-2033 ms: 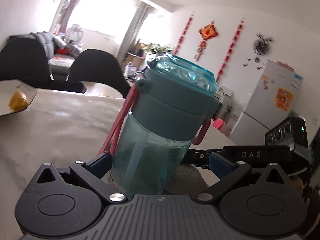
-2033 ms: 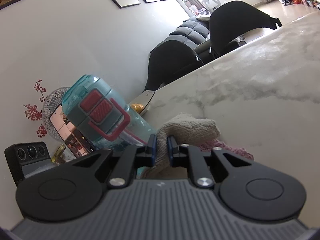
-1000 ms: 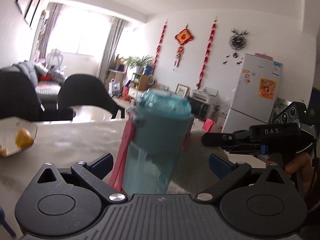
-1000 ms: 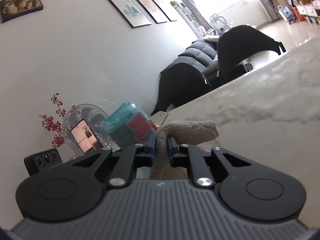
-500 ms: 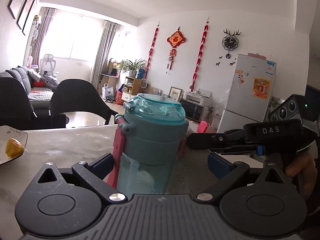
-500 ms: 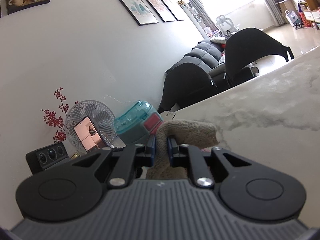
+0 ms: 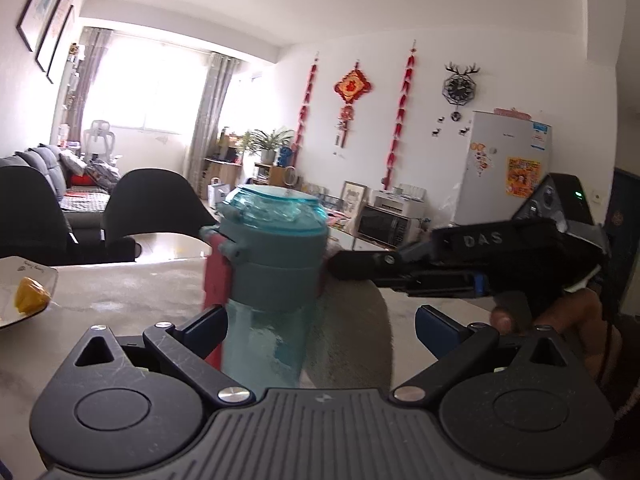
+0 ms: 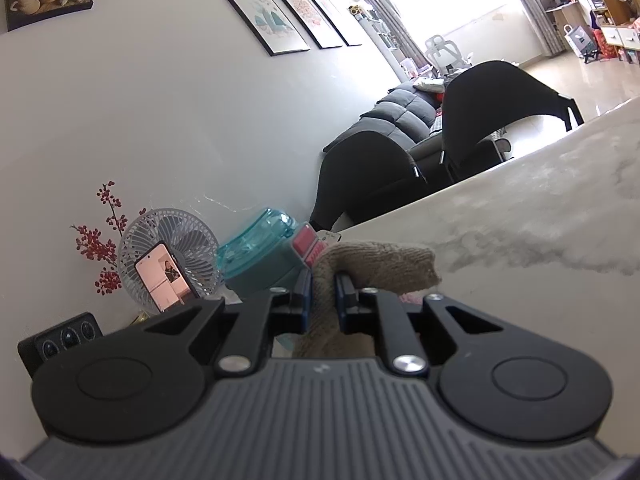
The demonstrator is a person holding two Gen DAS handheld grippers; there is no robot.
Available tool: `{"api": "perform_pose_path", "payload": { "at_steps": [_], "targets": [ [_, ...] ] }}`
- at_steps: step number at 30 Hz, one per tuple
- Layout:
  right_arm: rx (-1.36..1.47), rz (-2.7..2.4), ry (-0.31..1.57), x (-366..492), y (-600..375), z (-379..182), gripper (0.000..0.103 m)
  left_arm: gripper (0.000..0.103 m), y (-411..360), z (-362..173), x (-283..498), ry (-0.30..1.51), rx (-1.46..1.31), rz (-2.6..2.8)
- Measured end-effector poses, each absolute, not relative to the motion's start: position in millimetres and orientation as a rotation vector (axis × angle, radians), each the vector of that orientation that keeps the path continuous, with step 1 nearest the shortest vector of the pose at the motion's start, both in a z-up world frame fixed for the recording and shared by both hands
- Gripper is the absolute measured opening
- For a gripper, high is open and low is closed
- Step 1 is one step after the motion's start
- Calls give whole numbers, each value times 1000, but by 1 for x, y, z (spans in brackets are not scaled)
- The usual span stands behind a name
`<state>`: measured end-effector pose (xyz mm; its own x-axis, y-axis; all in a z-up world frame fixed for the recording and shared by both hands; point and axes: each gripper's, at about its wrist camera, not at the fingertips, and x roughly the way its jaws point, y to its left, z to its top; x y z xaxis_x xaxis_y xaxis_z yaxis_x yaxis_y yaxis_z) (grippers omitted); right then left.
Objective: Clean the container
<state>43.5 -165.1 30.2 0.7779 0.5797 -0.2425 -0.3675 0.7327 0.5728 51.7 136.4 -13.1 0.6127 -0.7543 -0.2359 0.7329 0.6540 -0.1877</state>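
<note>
A marble desk (image 8: 540, 216) carries a white dish (image 7: 24, 280) with a piece of yellow fruit (image 7: 30, 300) at its left edge. A small fan (image 8: 172, 248) with a phone (image 8: 162, 276) propped against it stands by the wall beside red berry sprigs (image 8: 100, 240). Two black chairs (image 7: 152, 204) sit at the far edge; a white fridge (image 7: 504, 168) stands beyond.

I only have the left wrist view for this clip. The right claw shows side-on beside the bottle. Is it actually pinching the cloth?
Observer: Yes. In the right wrist view the right claw is shut on the beige cloth, which bulges past its tips.
Operator: Where does the cloth meet the bottle?
Observer: It overlaps the bottle just below the red latch on the lid.
Operator: Anything behind the bottle on that side?
Observer: A small fan, with a lit phone propped against it.
</note>
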Motion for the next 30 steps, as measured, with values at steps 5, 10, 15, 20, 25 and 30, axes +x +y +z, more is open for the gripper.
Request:
{"api": "perform_pose_path", "payload": {
  "at_steps": [5, 10, 15, 20, 25, 30],
  "targets": [
    [539, 535, 431, 42, -169, 29, 13, 98, 136, -16, 47, 305, -13, -838],
    [560, 533, 456, 42, -175, 22, 13, 102, 147, -18, 55, 308, -18, -796],
    [567, 520, 519, 45, -172, 8, 13, 102, 155, -25, 79, 308, -82, -838],
    [561, 518, 571, 48, -165, -1, 13, 102, 155, -33, 101, 307, -165, -903],
    [558, 521, 577, 52, -162, -4, 13, 101, 156, -40, 116, 301, -236, -985],
    [570, 526, 600, 57, -162, -11, 13, 97, 156, -49, 128, 313, -245, -1007]
  ]
}}
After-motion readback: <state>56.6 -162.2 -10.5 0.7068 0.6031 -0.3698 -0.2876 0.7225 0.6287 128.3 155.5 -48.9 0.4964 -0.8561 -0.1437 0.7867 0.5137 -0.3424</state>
